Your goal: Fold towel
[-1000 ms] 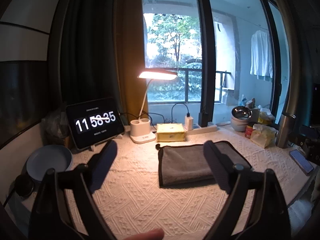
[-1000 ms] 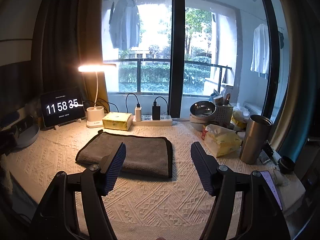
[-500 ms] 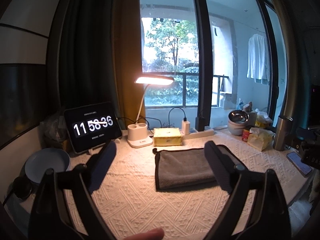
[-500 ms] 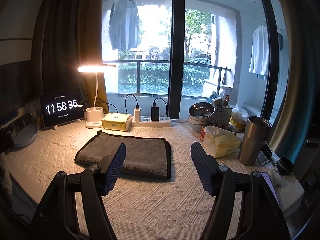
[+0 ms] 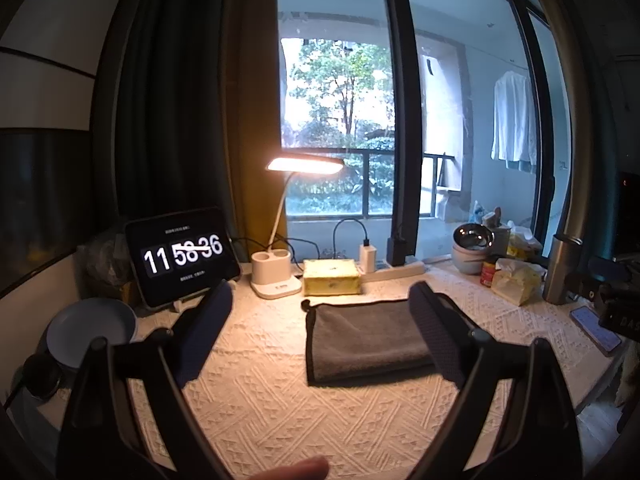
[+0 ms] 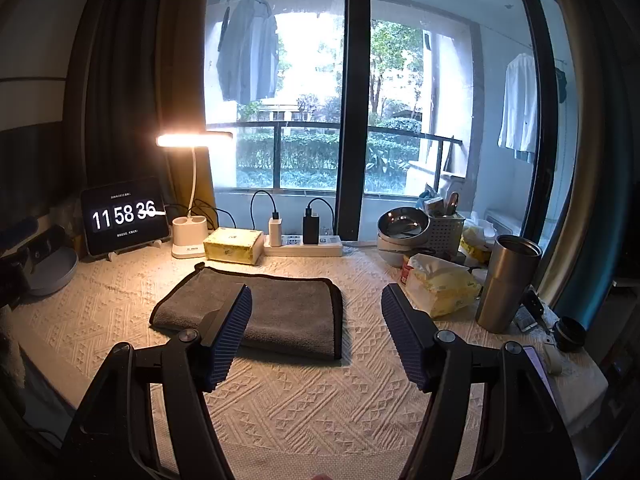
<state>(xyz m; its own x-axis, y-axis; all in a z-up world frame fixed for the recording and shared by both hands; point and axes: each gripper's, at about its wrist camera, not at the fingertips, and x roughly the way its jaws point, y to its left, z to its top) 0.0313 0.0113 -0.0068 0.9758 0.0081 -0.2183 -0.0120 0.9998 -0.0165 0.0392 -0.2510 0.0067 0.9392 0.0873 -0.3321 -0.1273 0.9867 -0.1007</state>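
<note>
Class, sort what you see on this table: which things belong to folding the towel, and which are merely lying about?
Belongs to the job:
grey towel, lying folded flat
left gripper, open
right gripper, open

Lying about:
clock tablet
desk lamp
yellow tissue box
power strip
steel tumbler
blue plate

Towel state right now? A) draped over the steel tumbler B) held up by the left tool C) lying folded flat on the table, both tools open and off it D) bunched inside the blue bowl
C: the grey towel lies folded flat on the table, with the left tool and right tool open and empty.
</note>
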